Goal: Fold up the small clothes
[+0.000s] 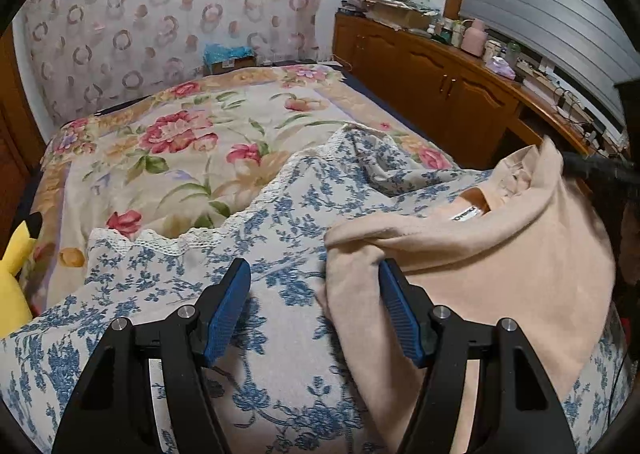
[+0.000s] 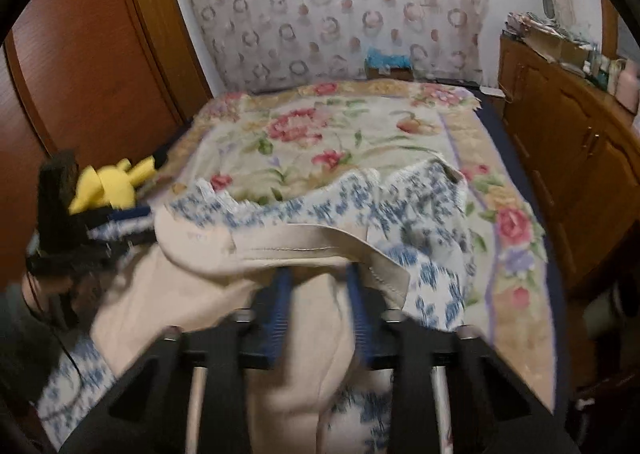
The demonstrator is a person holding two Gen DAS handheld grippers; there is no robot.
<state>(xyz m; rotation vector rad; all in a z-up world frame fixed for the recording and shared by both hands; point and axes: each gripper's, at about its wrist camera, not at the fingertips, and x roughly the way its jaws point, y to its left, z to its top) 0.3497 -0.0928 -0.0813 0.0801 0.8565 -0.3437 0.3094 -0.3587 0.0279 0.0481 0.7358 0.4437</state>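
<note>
A beige garment (image 1: 480, 254) lies rumpled on a blue-flowered cloth (image 1: 240, 238) spread over the bed. My left gripper (image 1: 314, 268) stands open above the cloth, and its right pad (image 1: 396, 302) touches the garment's left edge. Nothing is between its pads. In the blurred right wrist view, my right gripper (image 2: 318, 268) has its tips buried under the beige garment's (image 2: 280, 246) seamed band. Fabric lies between its pads and it is shut on that fabric. The blue-flowered cloth (image 2: 420, 214) lies bunched just beyond.
A flowered blanket (image 1: 192, 126) covers the rest of the bed. A yellow plush toy (image 2: 108, 182) sits at the bed's left edge by a wooden wardrobe (image 2: 88, 54). A wooden cabinet (image 1: 440, 74) with cluttered top runs along the right side.
</note>
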